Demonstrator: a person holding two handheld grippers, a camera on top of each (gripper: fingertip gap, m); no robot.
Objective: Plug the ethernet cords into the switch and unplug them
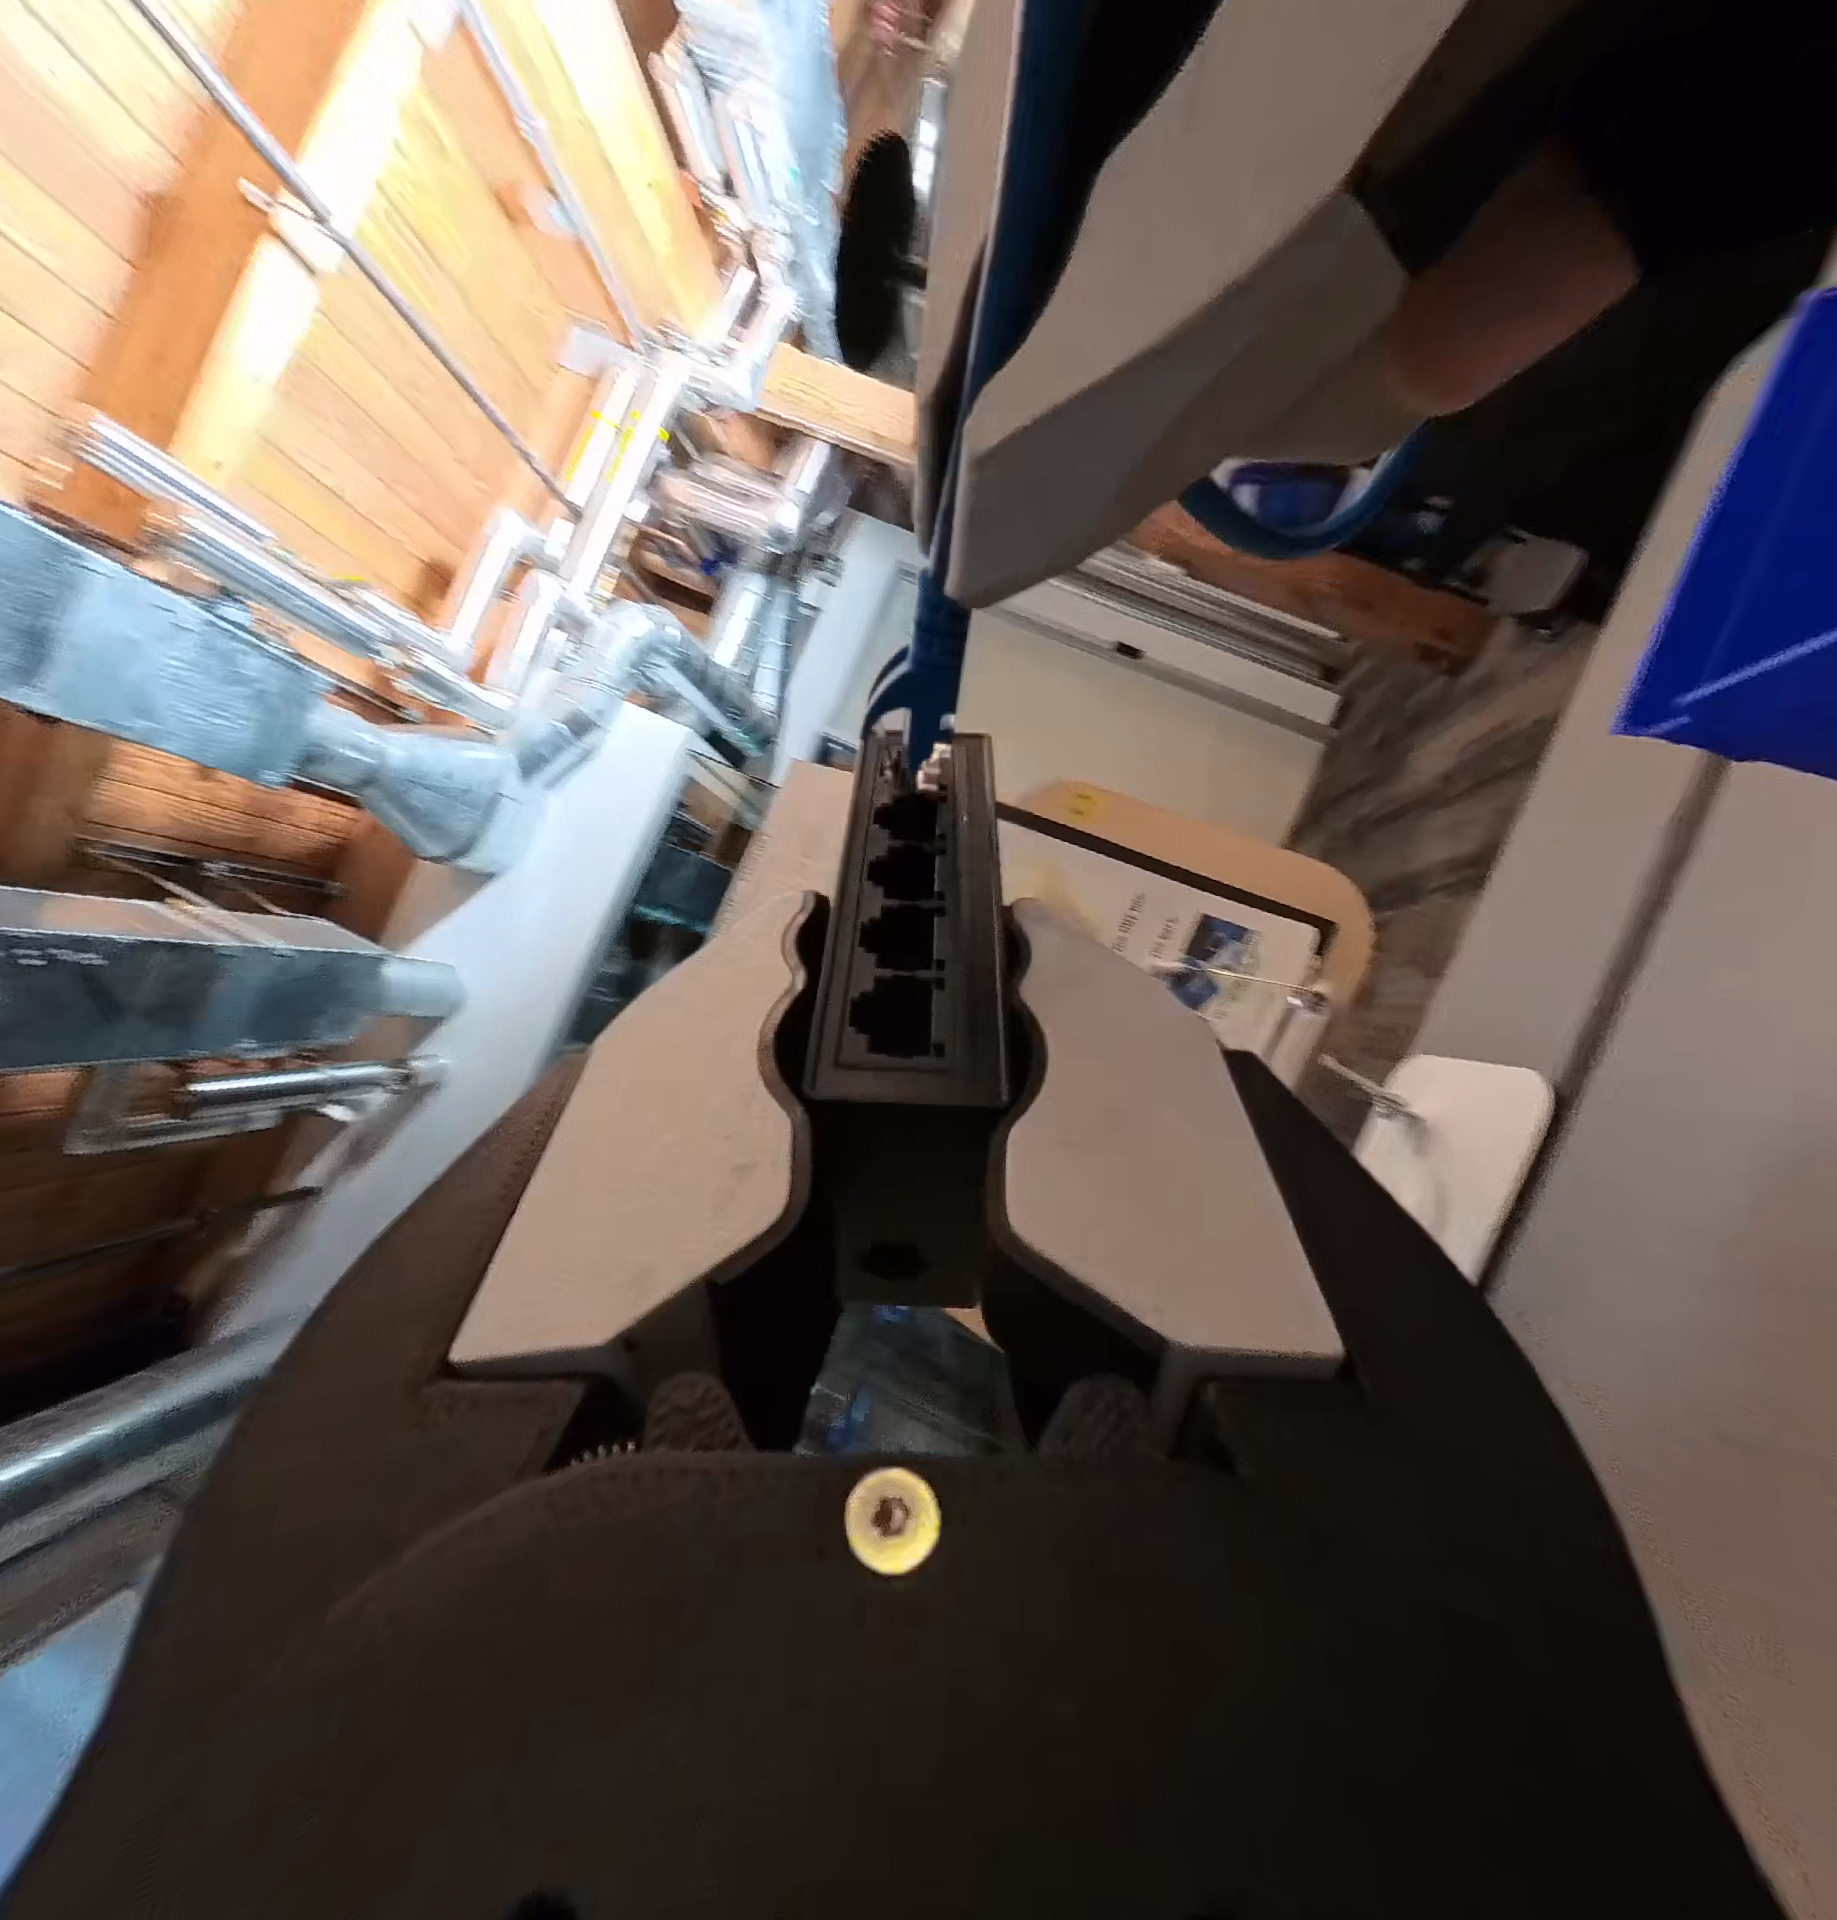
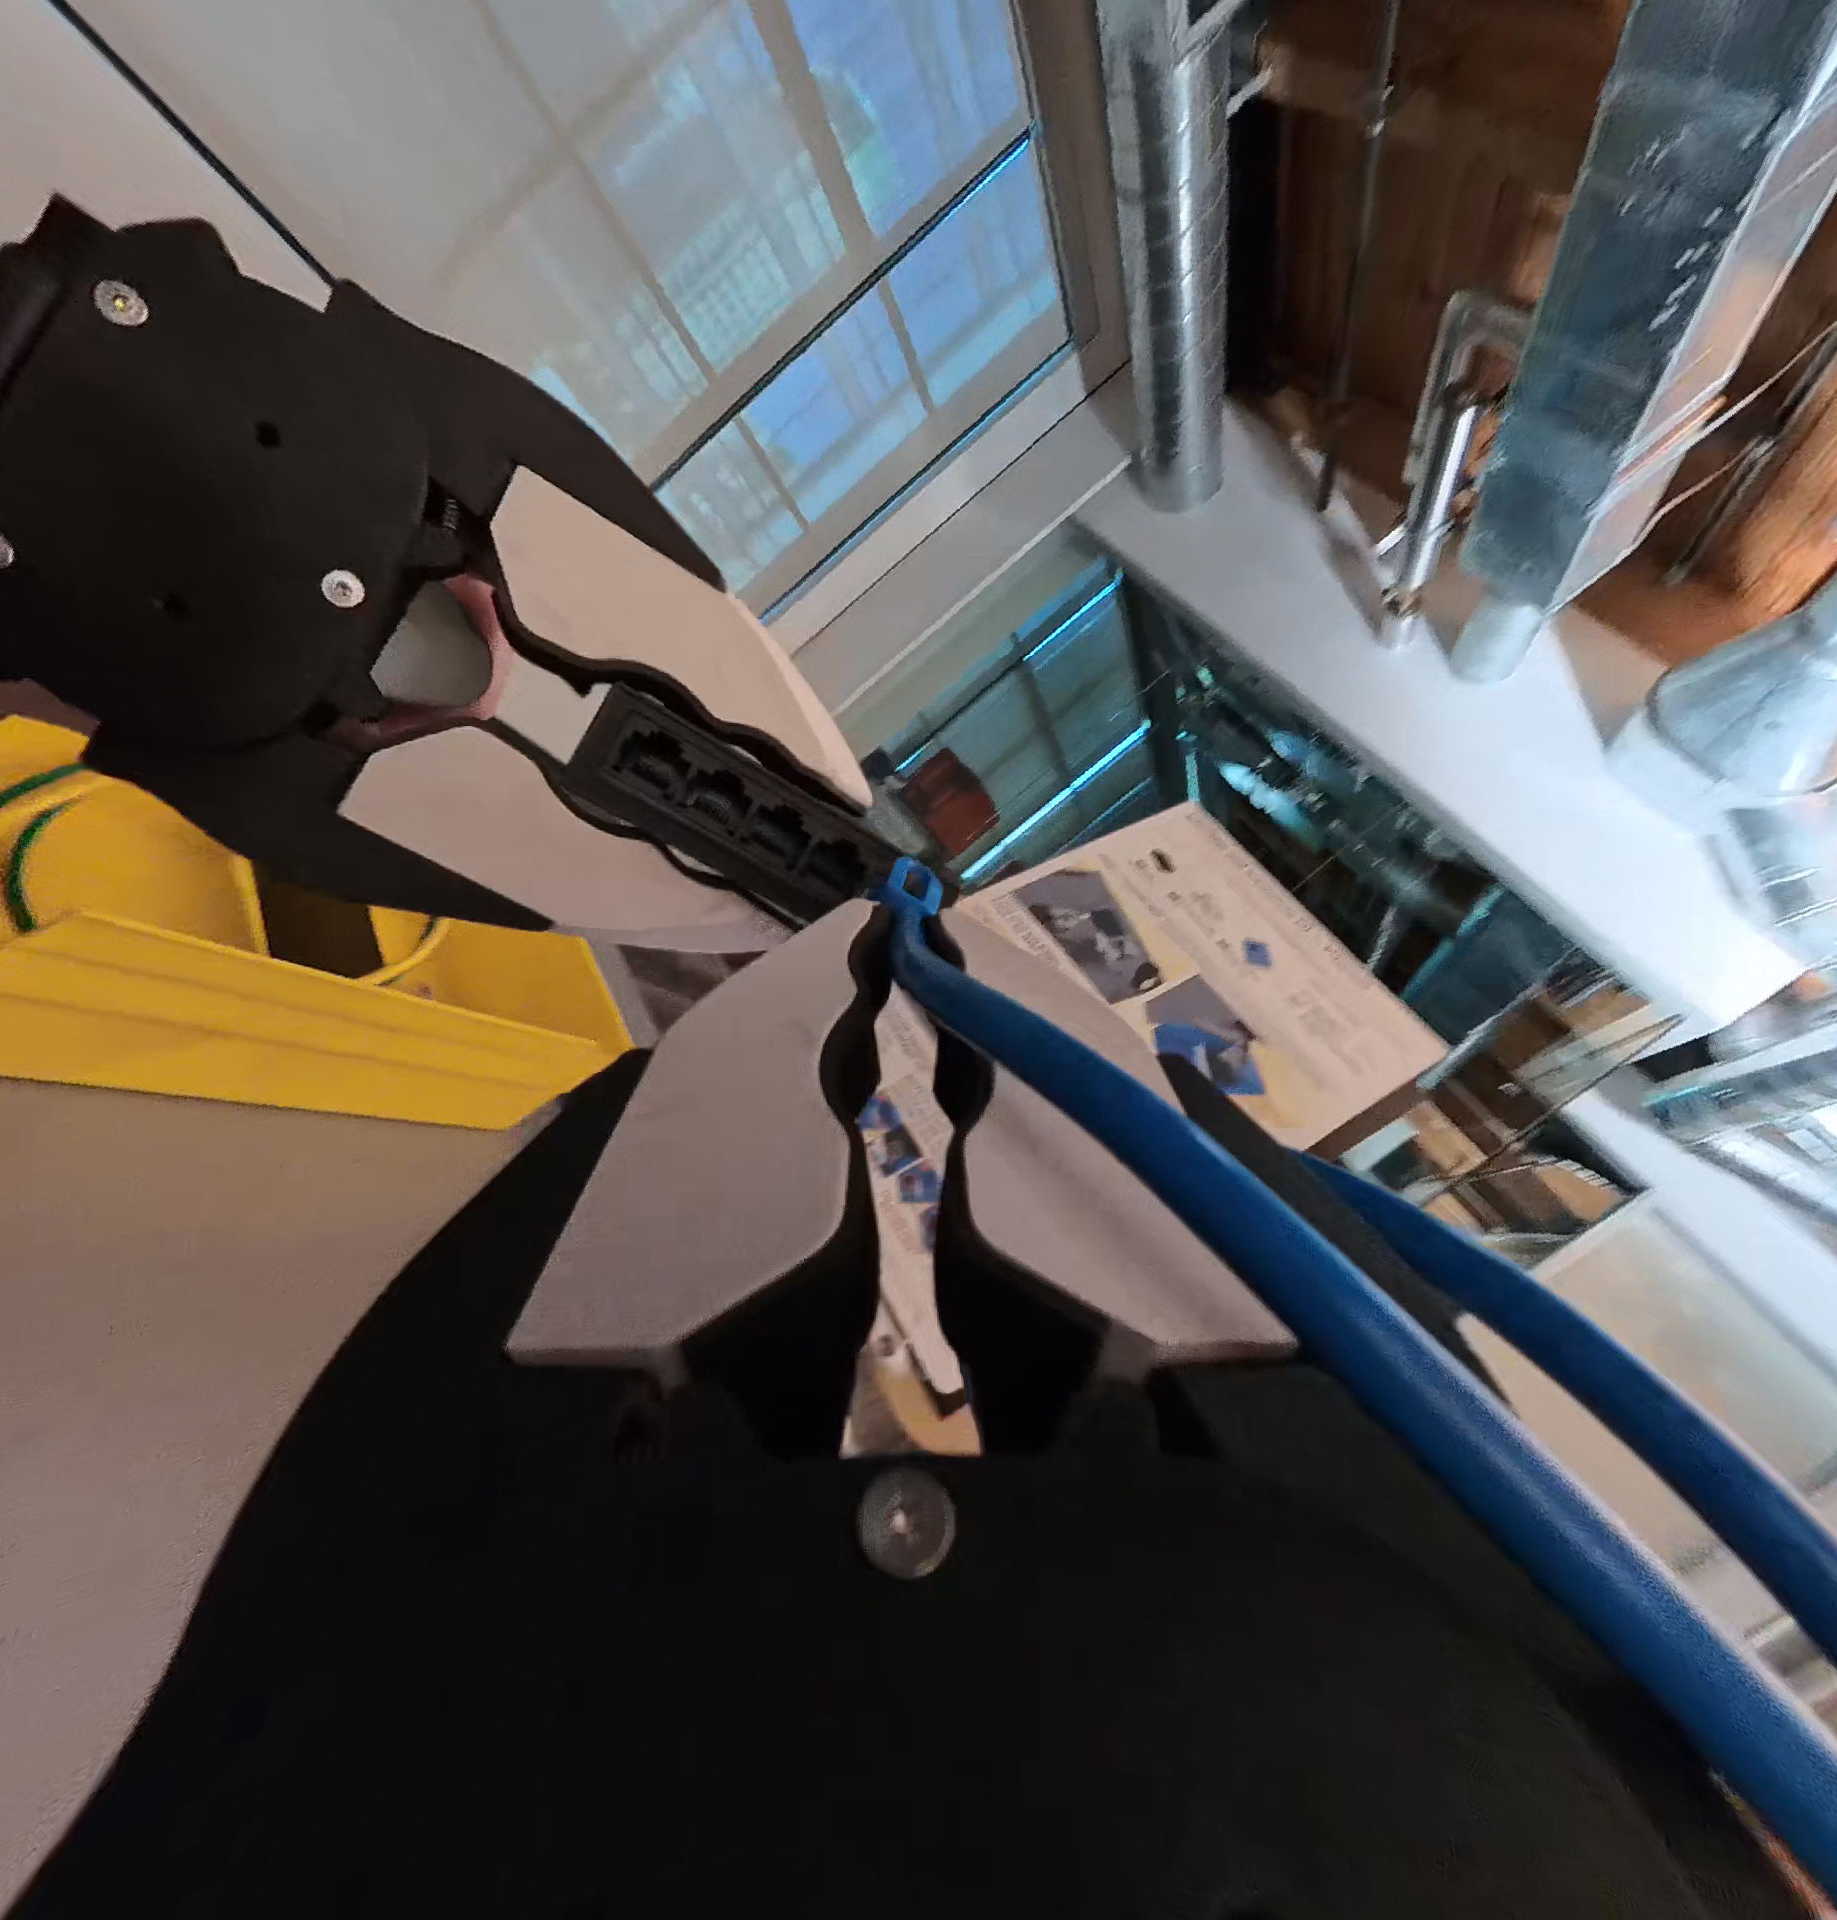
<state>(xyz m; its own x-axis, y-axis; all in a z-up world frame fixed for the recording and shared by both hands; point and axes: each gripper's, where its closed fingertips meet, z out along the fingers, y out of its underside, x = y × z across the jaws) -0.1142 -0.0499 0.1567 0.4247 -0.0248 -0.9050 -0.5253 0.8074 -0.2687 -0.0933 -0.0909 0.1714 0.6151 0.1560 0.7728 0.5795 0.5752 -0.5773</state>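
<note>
My left gripper (image 1: 909, 925) is shut on a black switch (image 1: 903, 997) and holds it up in the air, ports facing the camera. Several ports are open. A blue ethernet cord (image 1: 940, 623) has its plug at the switch's farthest port. My right gripper (image 1: 945, 582) comes in from above with the cord between its fingers. In the right wrist view my right gripper (image 2: 898, 935) is shut on the blue cord (image 2: 1205, 1164) just behind the blue plug (image 2: 912, 888), which sits at the end port of the switch (image 2: 727, 805). The left gripper (image 2: 820, 862) clamps the switch from the left.
A yellow bin (image 2: 270, 997) holding green cord sits on the table at the left. A blue bin (image 1: 1766, 520) is at the right. A person's arm (image 1: 1496, 312) is above. A poster board (image 2: 1205, 966), windows and metal ducts lie behind. The cord's slack loops back at the right (image 2: 1620, 1351). The tips of one gripper are about 5 centimetres away from the tips of the other.
</note>
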